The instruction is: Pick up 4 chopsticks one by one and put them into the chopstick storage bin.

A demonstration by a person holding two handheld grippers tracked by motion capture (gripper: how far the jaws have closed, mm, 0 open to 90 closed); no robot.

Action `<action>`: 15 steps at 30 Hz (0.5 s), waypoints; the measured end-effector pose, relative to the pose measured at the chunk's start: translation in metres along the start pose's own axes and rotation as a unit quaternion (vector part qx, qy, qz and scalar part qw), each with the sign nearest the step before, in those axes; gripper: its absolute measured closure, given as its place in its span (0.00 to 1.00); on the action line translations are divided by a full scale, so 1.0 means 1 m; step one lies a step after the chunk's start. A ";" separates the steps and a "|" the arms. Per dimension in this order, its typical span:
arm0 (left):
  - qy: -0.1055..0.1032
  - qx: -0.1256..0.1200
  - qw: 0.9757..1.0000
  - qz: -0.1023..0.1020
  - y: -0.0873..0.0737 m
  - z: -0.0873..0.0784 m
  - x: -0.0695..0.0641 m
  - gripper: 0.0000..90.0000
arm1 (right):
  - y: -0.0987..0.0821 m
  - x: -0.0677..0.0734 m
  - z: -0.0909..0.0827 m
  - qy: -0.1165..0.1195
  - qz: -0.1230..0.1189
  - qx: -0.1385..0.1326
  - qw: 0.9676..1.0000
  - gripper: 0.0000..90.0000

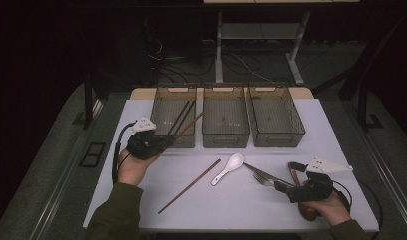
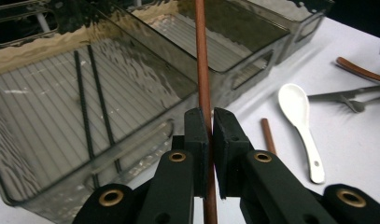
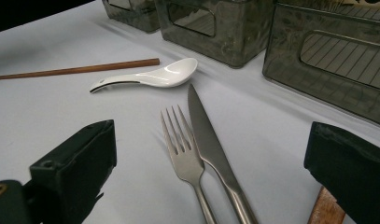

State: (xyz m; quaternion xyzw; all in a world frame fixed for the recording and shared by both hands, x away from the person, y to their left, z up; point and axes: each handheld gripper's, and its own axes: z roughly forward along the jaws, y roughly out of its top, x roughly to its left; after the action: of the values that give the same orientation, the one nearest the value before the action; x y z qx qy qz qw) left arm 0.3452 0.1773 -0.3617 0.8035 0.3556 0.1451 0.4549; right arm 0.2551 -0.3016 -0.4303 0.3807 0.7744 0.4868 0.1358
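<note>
Left claw around brown chopstick.

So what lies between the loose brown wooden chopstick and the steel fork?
The white ceramic spoon, seen in the high view, between chopstick and fork.

Reddish-brown chopstick, white spoon, silvery fork, smoky-grey, seemingly ribbed-floored bins, black tool.
</note>
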 end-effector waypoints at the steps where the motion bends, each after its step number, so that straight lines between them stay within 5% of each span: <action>1: 0.000 -0.001 1.000 -0.003 0.002 0.001 0.002 0.94 | 0.000 0.000 0.000 0.000 0.000 0.000 1.000 0.03; 15: 0.016 -0.003 1.000 -0.014 0.033 0.016 0.027 0.94 | 0.000 0.000 -0.001 0.002 0.003 -0.002 1.000 0.03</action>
State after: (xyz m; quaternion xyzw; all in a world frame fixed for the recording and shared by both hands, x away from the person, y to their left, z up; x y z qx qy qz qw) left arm 0.3878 0.1753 -0.3458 0.7944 0.3740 0.1525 0.4536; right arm 0.2550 -0.3022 -0.4300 0.3823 0.7721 0.4897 0.1340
